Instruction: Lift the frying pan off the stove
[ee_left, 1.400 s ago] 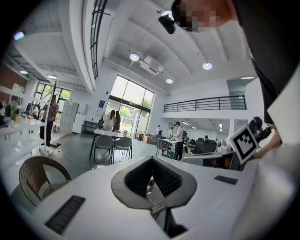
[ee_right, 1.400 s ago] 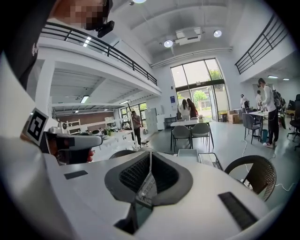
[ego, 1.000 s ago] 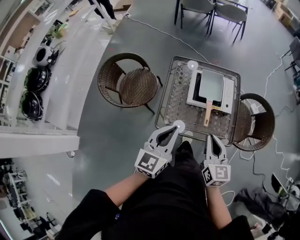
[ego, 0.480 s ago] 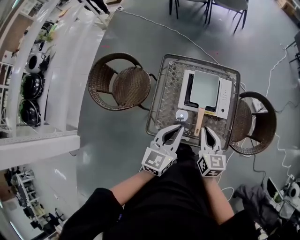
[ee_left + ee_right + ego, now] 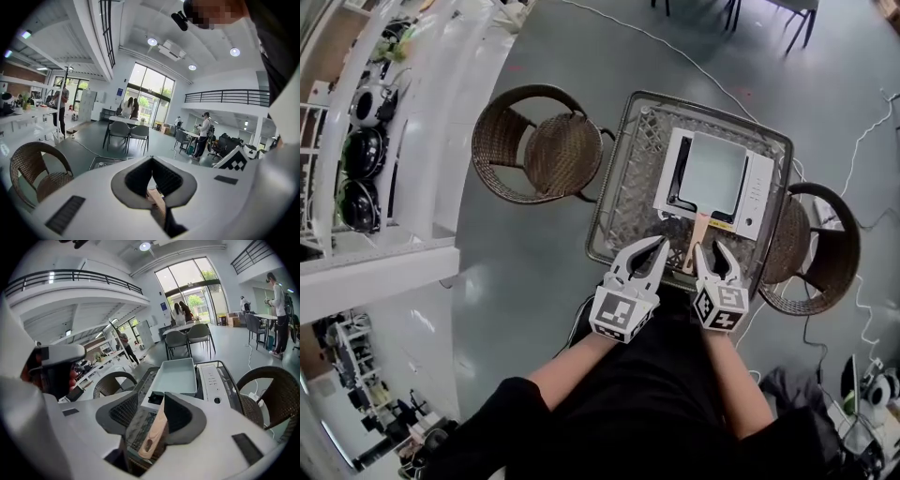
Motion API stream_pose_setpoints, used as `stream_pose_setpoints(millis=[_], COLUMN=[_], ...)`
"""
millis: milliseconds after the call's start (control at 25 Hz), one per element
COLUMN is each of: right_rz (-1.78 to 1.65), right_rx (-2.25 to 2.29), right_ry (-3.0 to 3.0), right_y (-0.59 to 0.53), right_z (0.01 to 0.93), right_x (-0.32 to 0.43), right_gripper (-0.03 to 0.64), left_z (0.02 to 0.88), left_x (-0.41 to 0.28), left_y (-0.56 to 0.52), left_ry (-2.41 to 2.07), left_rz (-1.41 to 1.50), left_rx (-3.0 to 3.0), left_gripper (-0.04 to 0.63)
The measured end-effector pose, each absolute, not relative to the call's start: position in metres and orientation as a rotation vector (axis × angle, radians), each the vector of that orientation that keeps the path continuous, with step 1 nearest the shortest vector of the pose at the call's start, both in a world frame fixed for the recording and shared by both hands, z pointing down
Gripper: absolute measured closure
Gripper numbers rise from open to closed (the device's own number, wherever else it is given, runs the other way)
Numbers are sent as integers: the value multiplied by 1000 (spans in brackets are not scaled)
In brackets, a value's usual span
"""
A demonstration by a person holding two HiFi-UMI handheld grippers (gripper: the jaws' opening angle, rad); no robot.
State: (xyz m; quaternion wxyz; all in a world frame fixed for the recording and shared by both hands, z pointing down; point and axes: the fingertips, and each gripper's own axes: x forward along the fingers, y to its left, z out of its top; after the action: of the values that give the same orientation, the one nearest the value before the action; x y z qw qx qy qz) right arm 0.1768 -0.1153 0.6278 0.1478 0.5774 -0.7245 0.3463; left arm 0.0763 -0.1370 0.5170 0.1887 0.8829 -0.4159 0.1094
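A grey square frying pan sits on a white stove on the glass-topped table. Its wooden handle points toward me. My right gripper is at the handle's near end and its jaws are opening. In the right gripper view the handle lies between the jaws of that gripper, beside the right pad and apart from the left one, with the pan beyond. My left gripper hovers over the table's near edge left of the handle, tips together and empty.
One wicker chair stands left of the table, another at its right. Cables trail over the grey floor. A white counter with dark round appliances runs along the far left. People stand far off in the hall.
Both grippers have moved forward to the table's near edge. The right gripper's jaws, together before, now stand apart around the end of the wooden handle.
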Motion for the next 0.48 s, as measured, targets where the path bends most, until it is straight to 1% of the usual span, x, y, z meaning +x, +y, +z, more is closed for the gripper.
stream_pose_setpoints(millis=[120, 280, 360, 480], right_rz=[1069, 1339, 1362, 1305], right_rx=[1656, 1716, 1716, 1682], right_ry=[-2024, -1904, -1885, -1890], right_y=[-122, -128, -134, -142], right_z=[653, 687, 696, 706], right_x=[178, 181, 180, 178], right_gripper=[417, 408, 405, 405], left_z=[520, 525, 531, 541], left_x=[72, 79, 80, 75], left_y=[-148, -152, -153, -158], left_ry=[-1201, -1157, -1150, -1165], left_rz=[304, 324, 338, 340], left_rx=[2467, 2490, 2481, 2446], left_gripper=[589, 589, 589, 589])
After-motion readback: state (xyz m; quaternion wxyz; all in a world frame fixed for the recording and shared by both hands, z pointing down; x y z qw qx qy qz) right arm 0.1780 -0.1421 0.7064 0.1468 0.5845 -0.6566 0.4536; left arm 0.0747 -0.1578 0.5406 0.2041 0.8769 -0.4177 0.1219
